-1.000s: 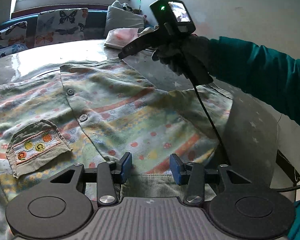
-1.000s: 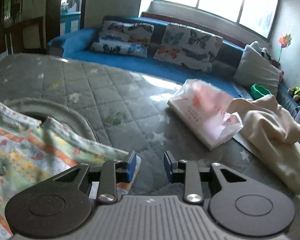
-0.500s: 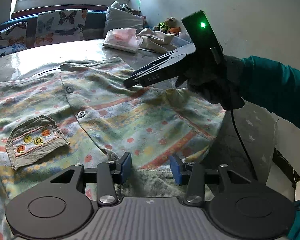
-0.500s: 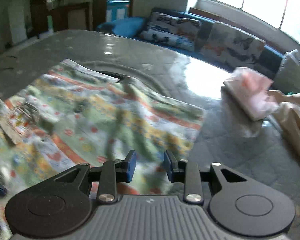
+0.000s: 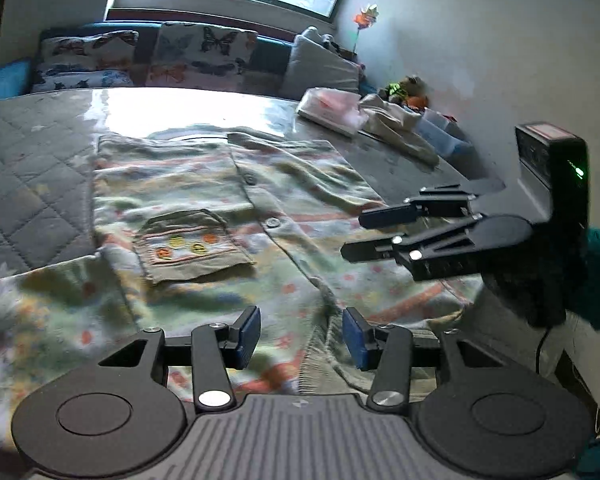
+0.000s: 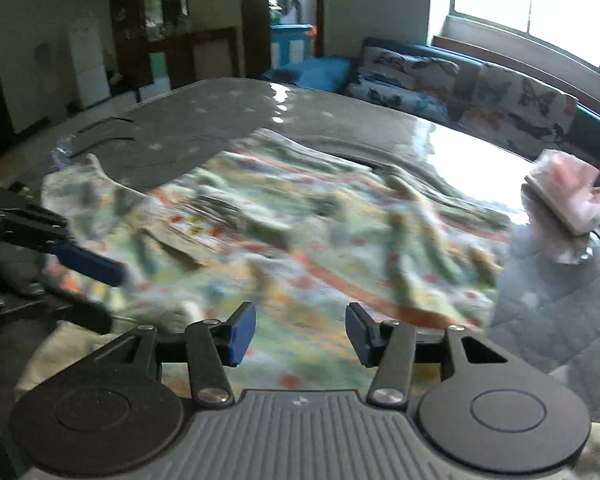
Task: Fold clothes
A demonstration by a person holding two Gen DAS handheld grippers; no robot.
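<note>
A child's striped, flower-patterned button shirt [image 5: 204,184] with a corduroy chest pocket [image 5: 192,246] lies spread flat on the grey quilted table [image 5: 32,184]. It also shows in the right wrist view [image 6: 300,240]. My left gripper [image 5: 300,338] is open and empty, just above the shirt's corduroy hem at the near edge. My right gripper [image 6: 300,334] is open and empty, hovering over the shirt's right side; it shows in the left wrist view [image 5: 352,236] pointing left. The left gripper's blue fingertips [image 6: 88,262] show at the left of the right wrist view.
A pink plastic-wrapped packet [image 5: 328,110] and a cream cloth [image 5: 396,124] lie at the table's far right, with toys behind. The packet also shows in the right wrist view [image 6: 564,196]. A sofa with butterfly cushions [image 5: 196,52] stands beyond the table. The table's edge drops off at right.
My right gripper has swung down from the shirt's far corner to low over its right side, turning left. My left gripper has shifted left along the hem. Both stay open.
</note>
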